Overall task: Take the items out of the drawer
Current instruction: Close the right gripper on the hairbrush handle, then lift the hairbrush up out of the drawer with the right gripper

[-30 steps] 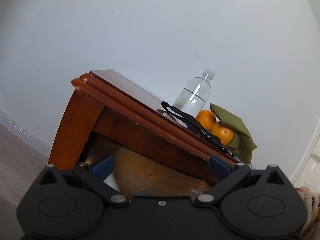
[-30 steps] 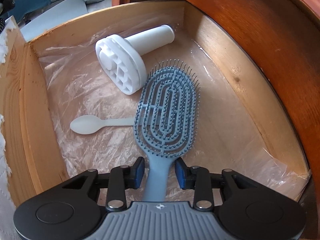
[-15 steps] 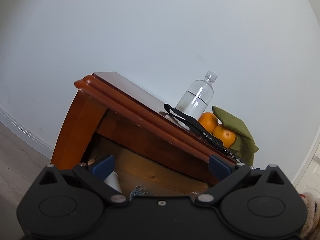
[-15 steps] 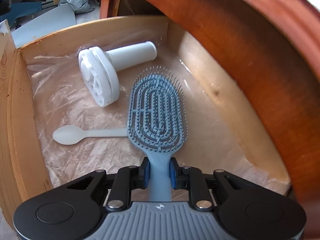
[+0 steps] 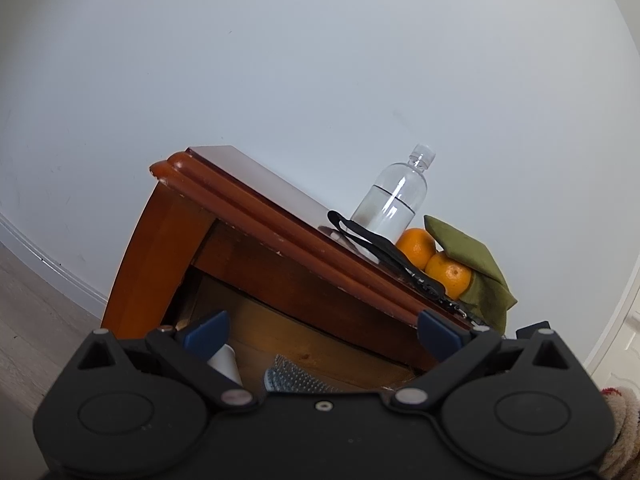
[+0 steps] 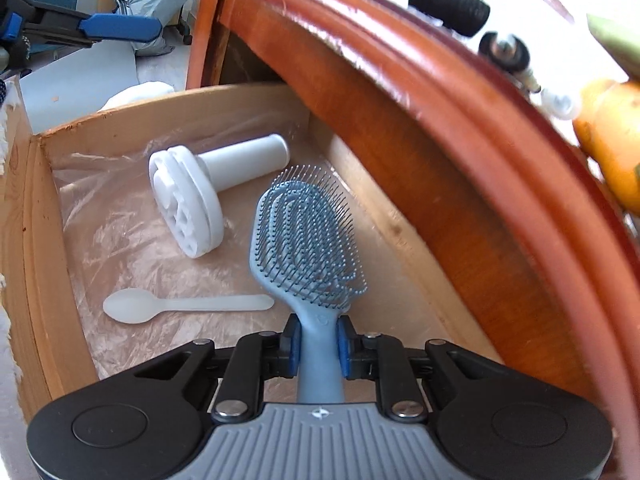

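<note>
Lifted since a second ago: hairbrush [image 6: 308, 236], head tilted up off the drawer [image 6: 32, 216] liner, right gripper [image 6: 318, 346] clamped on its handle. Left gripper [image 5: 322, 330] hovers wide apart, empty, angled up toward the desk's [image 5: 280, 232] front edge.

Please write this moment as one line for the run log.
right hand-held gripper: shut on brush, raised in drawer | left hand-held gripper: open, free | left inside: spoon, white tool

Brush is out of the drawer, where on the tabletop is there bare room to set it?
The tabletop's left half, from its corner to the black strap, is bare. The right end is crowded: bottle, oranges, green cloth.
</note>
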Demonstrator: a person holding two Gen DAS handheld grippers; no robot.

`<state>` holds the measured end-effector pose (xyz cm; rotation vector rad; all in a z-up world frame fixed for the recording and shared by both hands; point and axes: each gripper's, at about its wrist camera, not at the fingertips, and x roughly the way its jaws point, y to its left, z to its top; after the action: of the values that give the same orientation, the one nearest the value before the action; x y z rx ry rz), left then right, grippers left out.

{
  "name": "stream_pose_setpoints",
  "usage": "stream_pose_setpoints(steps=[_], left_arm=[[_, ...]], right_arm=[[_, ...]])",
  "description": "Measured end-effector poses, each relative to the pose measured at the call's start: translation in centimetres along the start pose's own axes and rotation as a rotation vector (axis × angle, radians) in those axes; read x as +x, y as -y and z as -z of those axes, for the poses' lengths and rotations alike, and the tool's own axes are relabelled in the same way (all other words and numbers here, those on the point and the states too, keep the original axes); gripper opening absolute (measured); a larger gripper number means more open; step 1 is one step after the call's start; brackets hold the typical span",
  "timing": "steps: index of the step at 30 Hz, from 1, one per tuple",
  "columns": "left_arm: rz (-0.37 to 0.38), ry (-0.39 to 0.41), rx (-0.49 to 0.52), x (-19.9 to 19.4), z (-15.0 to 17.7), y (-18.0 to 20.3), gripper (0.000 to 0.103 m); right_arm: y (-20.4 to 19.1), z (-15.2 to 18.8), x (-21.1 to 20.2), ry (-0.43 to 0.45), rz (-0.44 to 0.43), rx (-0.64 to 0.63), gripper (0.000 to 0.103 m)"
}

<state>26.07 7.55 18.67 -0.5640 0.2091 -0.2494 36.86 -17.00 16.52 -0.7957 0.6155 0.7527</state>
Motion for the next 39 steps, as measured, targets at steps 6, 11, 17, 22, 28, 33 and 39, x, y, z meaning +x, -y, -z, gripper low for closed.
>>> stream_pose_setpoints(steps=[6,11,17,22,28,33,39], left_arm=[[-0.005,0.001,-0.006,-0.1,0.1,0.0,0.101],[0.003,-0.009,-0.021,0.0,0.0,-0.1,0.101],[0.008,-0.012,-0.027,0.0,0.1,-0.1,0.101],[0.003,-0.007,-0.015,0.0,0.2,0.1,0.101],[-0.012,0.005,-0.008,-0.4,0.4,0.6,0.101],[-0.013,0.001,-0.007,-0.3,0.4,0.7,0.101],[-0.016,-0.004,-0.007,-0.2,0.4,0.7,0.101]], right_arm=[[-0.3,-0.8,-1.0,0.027,0.014,-0.031,0.013],[0.1,-1.3,-0.7,-0.010,-0.009,-0.018,0.013],[0.6,-0.6,1.3,-0.092,-0.049,0.020,0.012],[0.6,-0.2,2.7,-0.130,-0.067,0.024,0.012],[0.4,-0.4,3.3,-0.137,-0.073,0.021,0.012],[0.4,-0.4,4.0,-0.156,-0.080,0.026,0.013],[0.3,-0.2,4.4,-0.148,-0.087,0.023,0.013]])
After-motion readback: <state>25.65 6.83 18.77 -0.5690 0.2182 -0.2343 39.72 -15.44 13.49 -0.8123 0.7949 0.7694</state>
